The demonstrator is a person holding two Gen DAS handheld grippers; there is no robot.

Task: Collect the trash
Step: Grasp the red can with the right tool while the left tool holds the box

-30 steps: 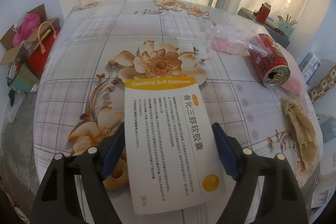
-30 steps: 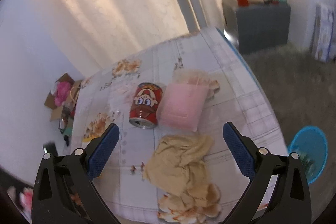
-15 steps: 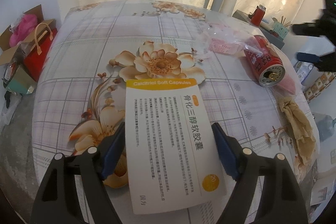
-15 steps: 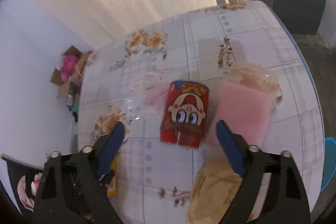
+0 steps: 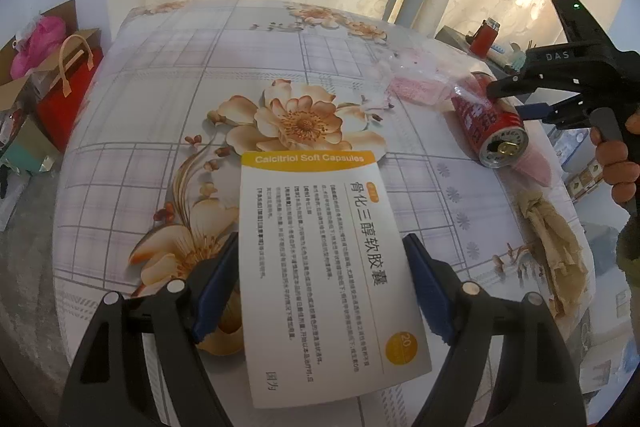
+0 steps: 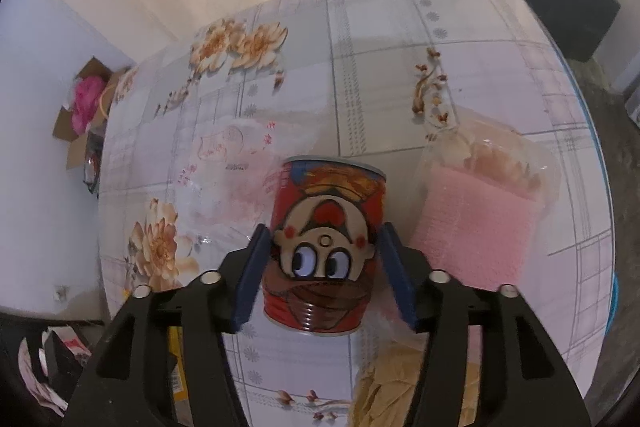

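- The left gripper [image 5: 320,291] holds a white medicine box [image 5: 324,267], blue pads pressed on both long sides, low in the centre of the left wrist view. The box juts forward over the flowered table [image 5: 168,75].
- The right gripper [image 6: 324,279] straddles a red can [image 6: 326,251] lying on its side, centre of the right wrist view. Its jaws stand open around the can; the left pad looks close to touching, the right pad shows a sliver of gap.
- The step in hand, as I judge it, is closing on the can. Best to squeeze across the middle of the barrel, pads square to the curve, so it does not roll or squirt out.
- A clear plastic wrapper [image 6: 224,187] lies just left of the can and a pink foam pad in a bag [image 6: 480,227] just right; the right pad sits near the bag's edge, so watch that film does not get pinched along.
- A crumpled brown paper [image 6: 404,383] lies at the lower right, near the can's near end, yet to be gathered.
- Keep the left grip steady meanwhile; the box is light and held only by its edges.
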